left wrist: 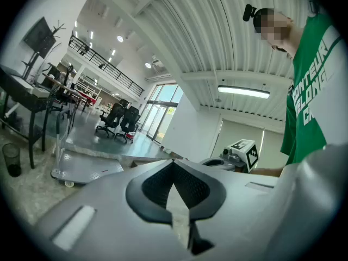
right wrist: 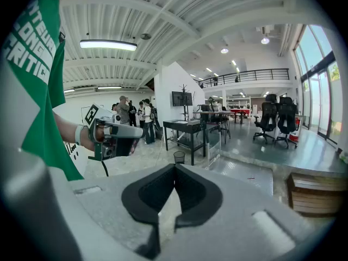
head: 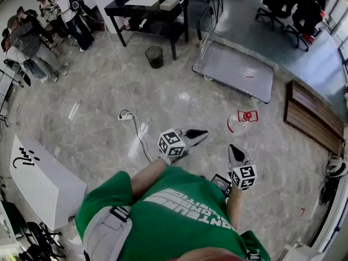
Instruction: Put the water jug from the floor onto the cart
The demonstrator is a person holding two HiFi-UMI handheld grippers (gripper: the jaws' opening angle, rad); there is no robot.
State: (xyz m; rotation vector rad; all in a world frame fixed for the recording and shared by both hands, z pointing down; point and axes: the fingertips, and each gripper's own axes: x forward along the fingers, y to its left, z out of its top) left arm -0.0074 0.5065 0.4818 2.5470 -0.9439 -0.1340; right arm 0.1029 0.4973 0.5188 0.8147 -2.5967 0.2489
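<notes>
The water jug (head: pixel 240 122) is clear with a red cap and handle, and it lies on the stone floor just ahead of me. The cart (head: pixel 235 70), a flat grey platform trolley with an upright push bar, stands beyond it; the same cart (left wrist: pixel 87 170) shows in the left gripper view and as the cart (right wrist: pixel 244 175) in the right gripper view. My left gripper (head: pixel 200 134) is held level to the jug's left, shut and empty. My right gripper (head: pixel 233 149) points slightly down just short of the jug, shut on nothing. Neither gripper view shows the jug.
A black table (head: pixel 147 10) and a dark bin (head: pixel 154 56) stand left of the cart. A wooden pallet (head: pixel 312 116) lies at the right. A power strip with its cable (head: pixel 126 115) runs across the floor. A white box (head: pixel 43 181) sits near left, people (head: pixel 32 37) far left.
</notes>
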